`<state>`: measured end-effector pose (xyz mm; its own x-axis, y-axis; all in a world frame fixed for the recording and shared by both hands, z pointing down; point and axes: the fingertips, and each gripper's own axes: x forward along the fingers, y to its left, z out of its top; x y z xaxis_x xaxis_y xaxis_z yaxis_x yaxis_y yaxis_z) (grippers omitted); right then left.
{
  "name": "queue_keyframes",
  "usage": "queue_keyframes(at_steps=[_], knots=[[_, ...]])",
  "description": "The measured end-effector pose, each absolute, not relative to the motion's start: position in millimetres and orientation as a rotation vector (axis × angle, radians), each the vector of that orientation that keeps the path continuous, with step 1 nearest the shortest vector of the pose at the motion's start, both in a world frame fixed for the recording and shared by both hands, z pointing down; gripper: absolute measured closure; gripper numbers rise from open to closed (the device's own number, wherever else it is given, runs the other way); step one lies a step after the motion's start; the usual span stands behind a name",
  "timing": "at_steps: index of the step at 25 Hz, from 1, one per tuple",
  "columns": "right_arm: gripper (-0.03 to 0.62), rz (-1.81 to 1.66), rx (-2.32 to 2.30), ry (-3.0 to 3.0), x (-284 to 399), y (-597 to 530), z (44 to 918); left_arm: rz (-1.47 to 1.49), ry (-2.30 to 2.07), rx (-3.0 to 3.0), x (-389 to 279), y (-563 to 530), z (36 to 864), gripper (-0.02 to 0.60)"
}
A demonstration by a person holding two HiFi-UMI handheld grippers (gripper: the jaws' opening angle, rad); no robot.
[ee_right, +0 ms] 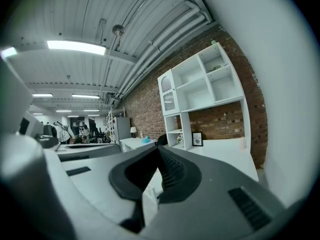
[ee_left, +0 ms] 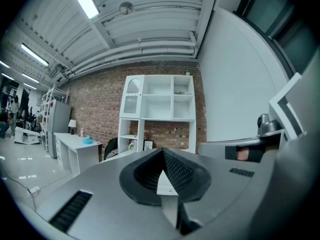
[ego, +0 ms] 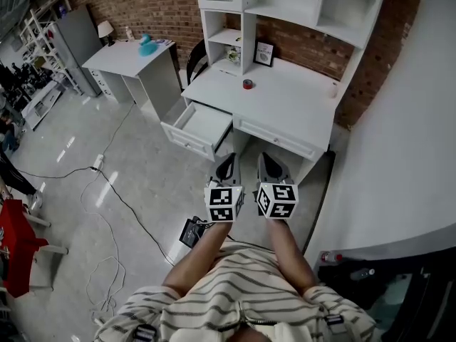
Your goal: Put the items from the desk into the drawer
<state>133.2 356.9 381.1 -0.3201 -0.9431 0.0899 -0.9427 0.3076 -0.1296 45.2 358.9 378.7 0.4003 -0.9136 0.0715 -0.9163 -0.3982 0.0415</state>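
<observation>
A white desk [ego: 285, 109] with a shelf unit stands against the brick wall ahead of me. Its left drawer [ego: 197, 128] is pulled open and looks empty. On the desktop lie a small red roll [ego: 247, 84] and a small white object [ego: 333, 89] at the right end, and a framed picture [ego: 264, 53] leans at the back. My left gripper [ego: 228, 160] and right gripper [ego: 268, 160] hang side by side over the floor, short of the desk. Both are shut with nothing in them. Each gripper view shows its jaws closed to a point, left [ee_left: 163, 152] and right [ee_right: 159, 149].
A second white desk [ego: 132, 59] with a teal object [ego: 147, 45] stands to the left. Cables [ego: 117, 194] trail over the floor, and a black device [ego: 191, 231] lies near my feet. A curved white wall [ego: 399, 141] rises at the right. A red chair [ego: 14, 241] is far left.
</observation>
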Motion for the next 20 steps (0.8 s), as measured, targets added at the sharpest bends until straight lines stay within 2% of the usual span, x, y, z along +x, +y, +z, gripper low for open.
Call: queue_keyframes(at_steps=[20], knots=[[0.583,-0.312,-1.686,2.535,201,345,387,0.171,-1.881,2.516,103,355,383,0.575]])
